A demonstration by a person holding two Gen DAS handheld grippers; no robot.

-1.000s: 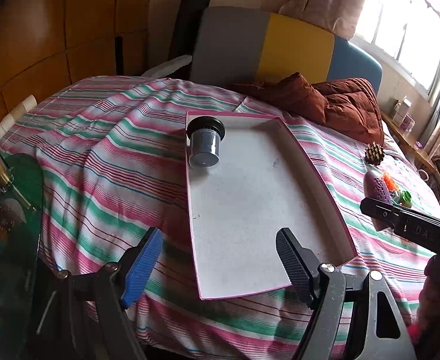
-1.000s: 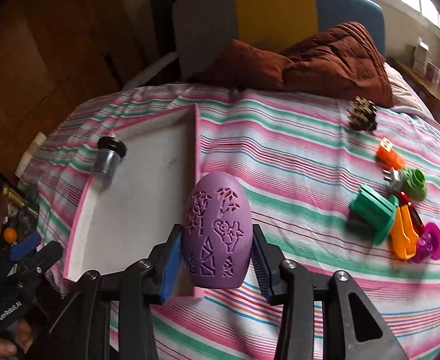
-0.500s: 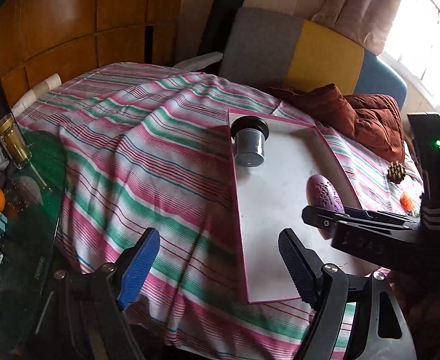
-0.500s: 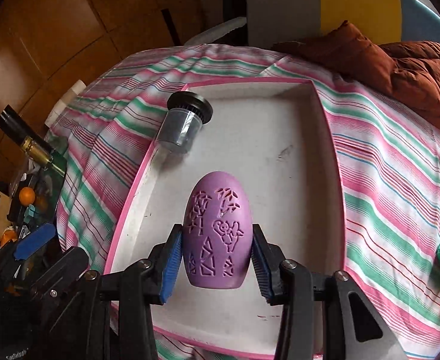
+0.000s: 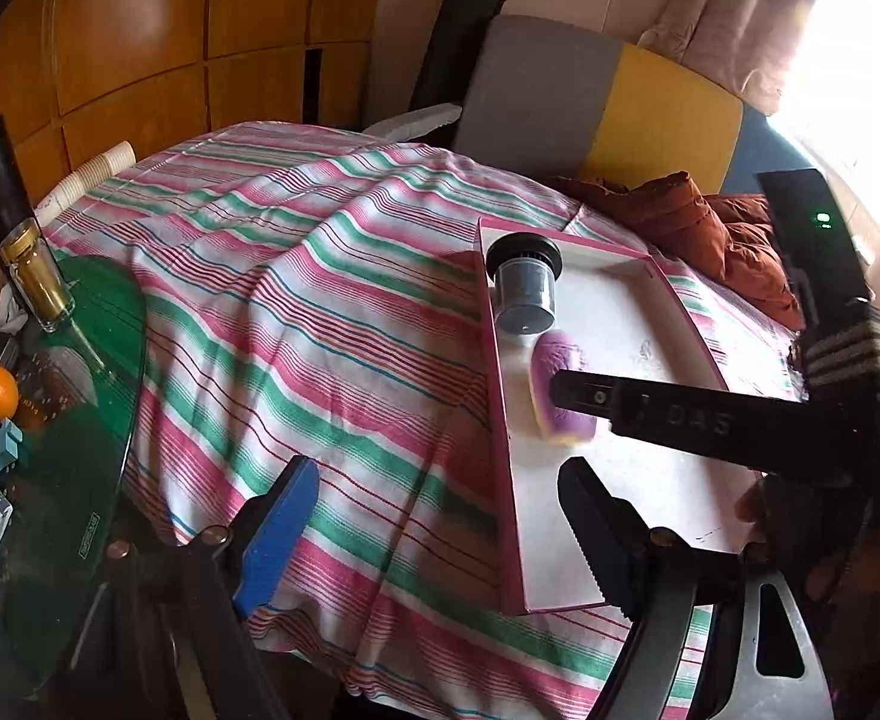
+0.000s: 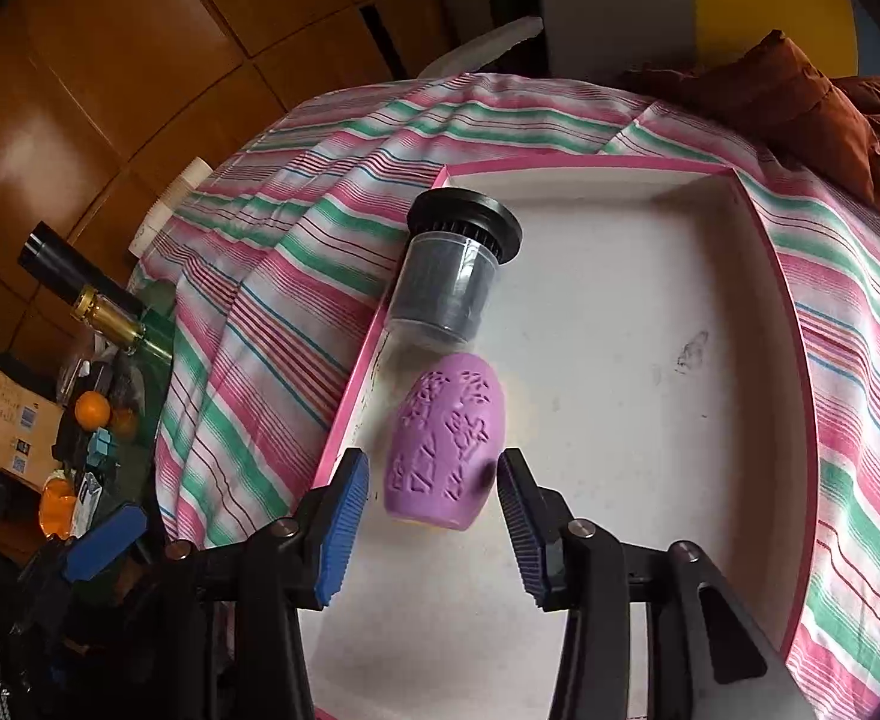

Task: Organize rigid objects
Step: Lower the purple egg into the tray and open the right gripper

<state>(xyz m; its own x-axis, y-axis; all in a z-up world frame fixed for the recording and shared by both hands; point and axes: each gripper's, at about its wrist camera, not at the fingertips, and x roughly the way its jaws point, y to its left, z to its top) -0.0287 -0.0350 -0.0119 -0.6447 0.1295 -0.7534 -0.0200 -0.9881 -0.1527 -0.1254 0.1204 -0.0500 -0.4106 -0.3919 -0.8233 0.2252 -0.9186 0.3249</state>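
The purple egg-shaped object (image 6: 446,444) lies on the floor of the pink-rimmed tray (image 6: 782,312), in the lower middle of the right wrist view, just below the black-capped cylinder (image 6: 449,276). The right gripper (image 6: 434,510) has its jaws apart on both sides of the egg, apparently not touching it; I judge this the release step. Next it should draw back without knocking the egg or cylinder. The left gripper (image 5: 434,522) hangs with jaws apart over the striped cloth (image 5: 296,324), lower centre of its view.

One tray (image 6: 800,396); inside: one purple egg (image 6: 446,450), one capped jar (image 6: 449,276)
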